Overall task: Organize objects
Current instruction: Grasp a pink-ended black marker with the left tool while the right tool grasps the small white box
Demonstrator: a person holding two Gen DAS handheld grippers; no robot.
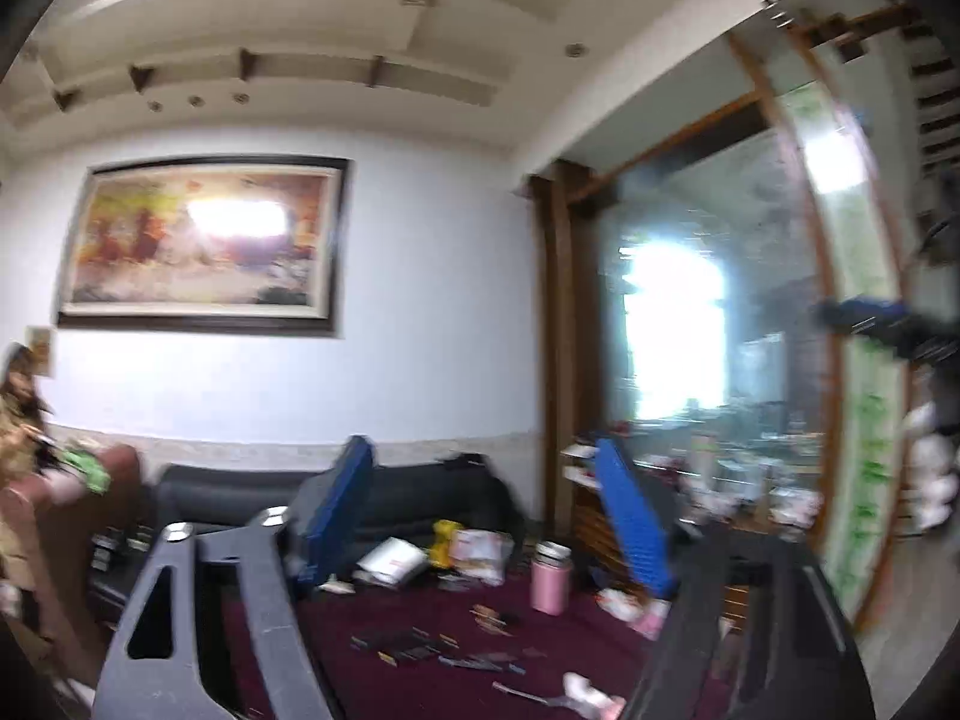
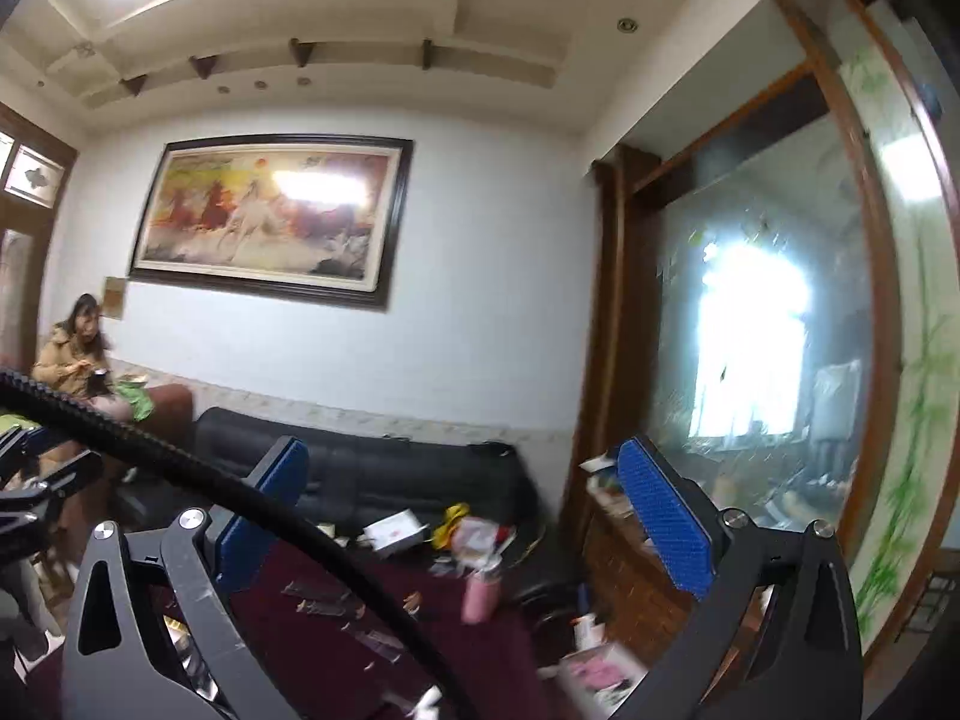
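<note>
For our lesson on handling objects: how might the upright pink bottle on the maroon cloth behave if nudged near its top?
The pink bottle stands tall and narrow, so it would probably tip rather than slide. Being round, it would likely roll once down. The soft-looking cloth may slow that roll.

A home living room; black sofa, framed horse painting on the wall, cluttered maroon-covered table

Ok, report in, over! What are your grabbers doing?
Left gripper and right gripper open, jaws empty. Small bits and pink bottle on red cloth, untouched. Black cable crosses right view.
</note>
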